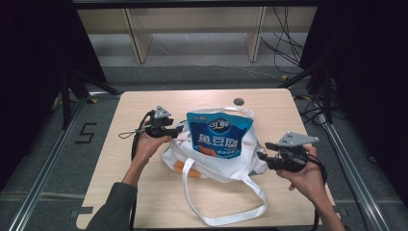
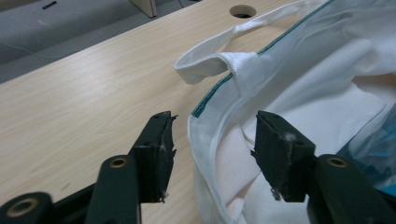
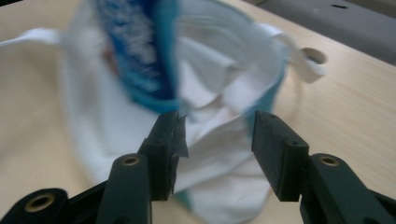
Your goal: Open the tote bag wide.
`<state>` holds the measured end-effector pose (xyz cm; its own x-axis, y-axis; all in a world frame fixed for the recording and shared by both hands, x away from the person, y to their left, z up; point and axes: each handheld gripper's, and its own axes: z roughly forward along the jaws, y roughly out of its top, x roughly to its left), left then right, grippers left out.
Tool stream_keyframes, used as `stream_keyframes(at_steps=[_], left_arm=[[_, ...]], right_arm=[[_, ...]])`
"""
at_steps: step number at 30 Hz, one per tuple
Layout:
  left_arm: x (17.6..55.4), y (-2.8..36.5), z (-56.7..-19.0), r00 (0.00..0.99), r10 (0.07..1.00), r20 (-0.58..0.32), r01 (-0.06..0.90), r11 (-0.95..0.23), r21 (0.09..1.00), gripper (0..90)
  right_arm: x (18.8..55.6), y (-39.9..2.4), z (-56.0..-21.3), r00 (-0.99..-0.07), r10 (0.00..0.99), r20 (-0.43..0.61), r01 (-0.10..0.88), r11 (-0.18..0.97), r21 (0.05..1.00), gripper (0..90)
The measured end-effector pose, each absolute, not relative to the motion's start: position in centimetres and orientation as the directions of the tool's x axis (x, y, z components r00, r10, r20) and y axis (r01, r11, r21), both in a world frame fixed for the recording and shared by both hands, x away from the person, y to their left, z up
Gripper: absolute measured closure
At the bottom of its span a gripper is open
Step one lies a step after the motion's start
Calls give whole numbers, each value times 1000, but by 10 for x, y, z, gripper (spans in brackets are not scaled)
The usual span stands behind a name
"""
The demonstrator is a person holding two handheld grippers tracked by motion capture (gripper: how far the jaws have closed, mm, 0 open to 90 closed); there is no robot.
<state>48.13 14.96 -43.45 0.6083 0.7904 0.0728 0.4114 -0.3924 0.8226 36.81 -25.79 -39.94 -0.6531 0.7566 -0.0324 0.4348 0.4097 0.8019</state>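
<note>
A white tote bag (image 1: 216,166) lies in the middle of the wooden table (image 1: 144,192). A blue snack packet (image 1: 219,134) stands up out of its mouth. My left gripper (image 1: 182,129) is at the bag's left side. In the left gripper view its jaws (image 2: 212,135) stand open, with the green-edged rim of the bag (image 2: 303,84) loose between them and no pad pressing on it. My right gripper (image 1: 262,151) is just off the bag's right side and is open (image 3: 217,126). It faces the blurred white cloth (image 3: 219,154) and the blue packet (image 3: 140,51).
One long handle (image 1: 231,211) trails toward the table's front edge, and another handle (image 2: 219,63) loops at the bag's far rim. A round cable hole (image 1: 238,101) sits near the far edge. Beyond the table are a wooden frame (image 1: 139,43), floor cables (image 1: 284,48) and black stands.
</note>
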Motion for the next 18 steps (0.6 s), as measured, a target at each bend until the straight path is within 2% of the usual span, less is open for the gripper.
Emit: stream_keyframes(at_steps=[1, 4, 5, 7, 8, 10, 11, 13, 18], left_arm=[[479, 152, -433, 604, 792, 94, 399, -402, 824, 462], [475, 151, -435, 600, 797, 64, 387, -359, 850, 521], [473, 151, -438, 624, 778, 67, 366, -367, 855, 568], [471, 149, -443, 664, 744, 75, 362, -408, 838, 658], [469, 148, -447, 670, 733, 118, 357, -458, 814, 710], [469, 146, -458, 674, 727, 133, 373, -489, 788, 773], [471, 147, -463, 674, 725, 141, 383, -505, 773, 790], [473, 149, -476, 664, 744, 67, 440, -462, 770, 824], [476, 147, -494, 647, 761, 44, 466, -440, 768, 860]], right_arm=[[388, -256, -407, -610, 792, -39, 453, 388, 803, 506], [412, -251, -419, -586, 811, -4, 493, 360, 792, 506], [422, -251, -425, -591, 806, -35, 463, 374, 803, 521], [434, -252, -432, -595, 803, -29, 486, 388, 783, 626], [439, -253, -438, -590, 808, -7, 501, 373, 781, 706], [444, -258, -449, -590, 806, -45, 511, 416, 752, 808], [446, -261, -454, -583, 808, -83, 502, 439, 745, 826], [448, -267, -463, -563, 825, -44, 549, 413, 727, 841], [456, -269, -483, -562, 825, -62, 574, 443, 689, 852]])
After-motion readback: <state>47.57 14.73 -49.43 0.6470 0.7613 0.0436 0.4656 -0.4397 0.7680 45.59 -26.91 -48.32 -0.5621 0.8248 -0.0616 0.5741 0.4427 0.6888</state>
